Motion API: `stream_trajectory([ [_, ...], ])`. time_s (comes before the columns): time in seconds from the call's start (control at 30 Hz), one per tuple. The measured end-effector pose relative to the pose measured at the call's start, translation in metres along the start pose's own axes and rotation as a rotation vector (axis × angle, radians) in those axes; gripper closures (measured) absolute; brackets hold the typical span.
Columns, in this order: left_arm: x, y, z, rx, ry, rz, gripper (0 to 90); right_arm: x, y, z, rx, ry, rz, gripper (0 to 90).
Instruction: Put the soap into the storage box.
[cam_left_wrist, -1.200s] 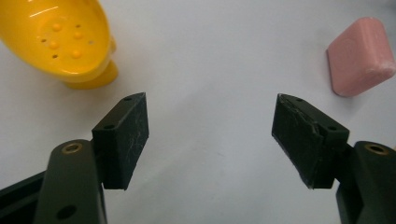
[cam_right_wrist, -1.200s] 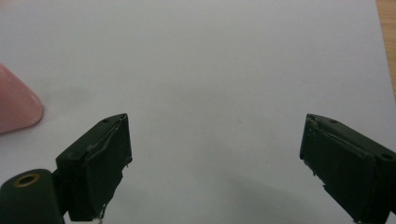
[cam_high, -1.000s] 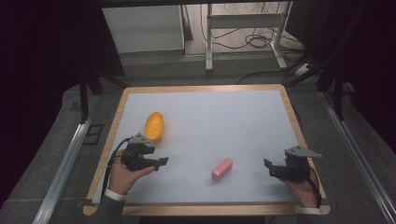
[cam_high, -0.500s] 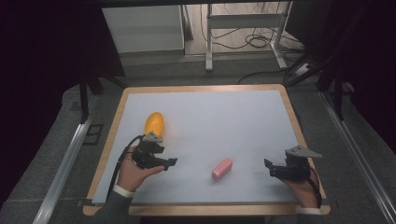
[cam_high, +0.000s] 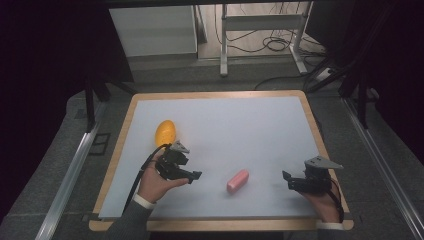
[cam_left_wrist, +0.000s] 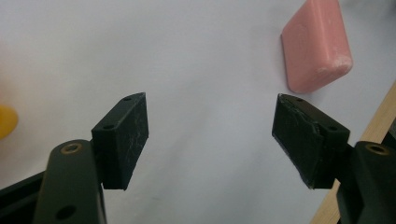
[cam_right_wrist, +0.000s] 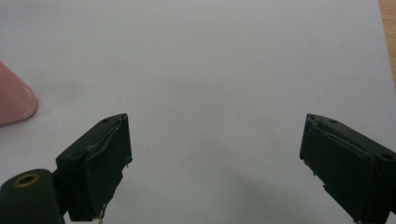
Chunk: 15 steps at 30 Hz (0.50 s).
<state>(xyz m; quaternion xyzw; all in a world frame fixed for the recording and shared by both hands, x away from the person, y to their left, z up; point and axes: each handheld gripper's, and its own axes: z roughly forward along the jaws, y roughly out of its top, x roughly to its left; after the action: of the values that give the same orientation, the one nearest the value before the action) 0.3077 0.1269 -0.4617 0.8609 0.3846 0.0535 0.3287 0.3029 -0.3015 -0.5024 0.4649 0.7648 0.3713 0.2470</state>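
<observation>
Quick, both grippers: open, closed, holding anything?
Left gripper: open, empty, pink block lying ahead of it.
Right gripper: open, empty.

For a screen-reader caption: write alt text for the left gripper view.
The left gripper holds its two black jaws wide open above a white table surface, with nothing between them. A pink block lies beyond the jaw on the view's right, a yellow object peeks in at the left edge, and a wooden table border runs at lower right.
</observation>
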Motion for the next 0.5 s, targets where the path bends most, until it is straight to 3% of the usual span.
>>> stream_trajectory([
  [0.5, -0.011, 0.016, 0.015, 0.027, -0.030, 0.024, 28.1, -0.002, 0.000, -0.001, 0.000, -0.005, 0.005, 8.6],
])
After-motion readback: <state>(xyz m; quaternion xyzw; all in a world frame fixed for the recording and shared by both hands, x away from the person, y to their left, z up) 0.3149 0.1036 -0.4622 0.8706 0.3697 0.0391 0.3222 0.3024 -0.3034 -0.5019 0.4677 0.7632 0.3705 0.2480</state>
